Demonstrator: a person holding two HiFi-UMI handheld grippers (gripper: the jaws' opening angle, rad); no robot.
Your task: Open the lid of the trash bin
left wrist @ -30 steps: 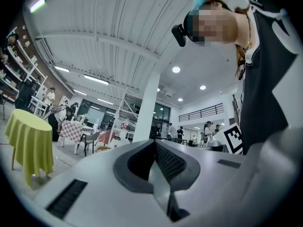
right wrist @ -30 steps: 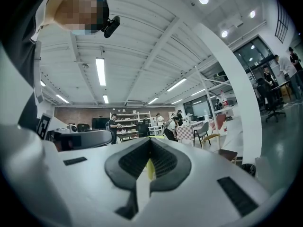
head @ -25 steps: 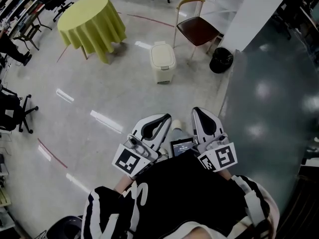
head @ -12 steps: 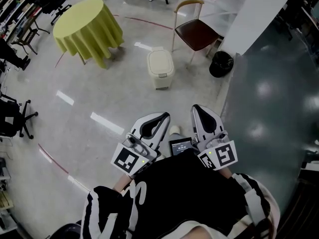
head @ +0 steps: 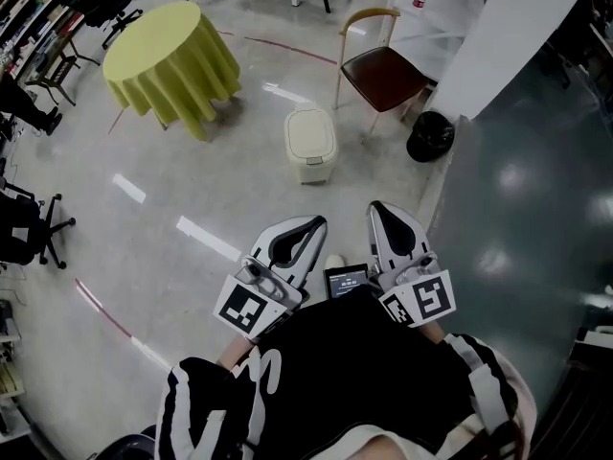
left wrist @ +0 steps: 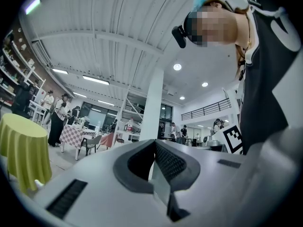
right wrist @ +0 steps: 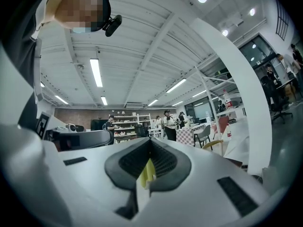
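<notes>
Trash bin sits beside the chair, its lid down (nothing begun, I judge); left claw and right claw, both closed and empty, hang well apart from that chair.

"What colour was the trash bin?"

"Cream, on a glossy grey floor. The tablecloth behind it was yellow-green."

"And the chair?"

"Dark red seat, tan frame."

"The tools?"

"The left gripper and right gripper were white, each patterned with black-and-white squares."
</notes>
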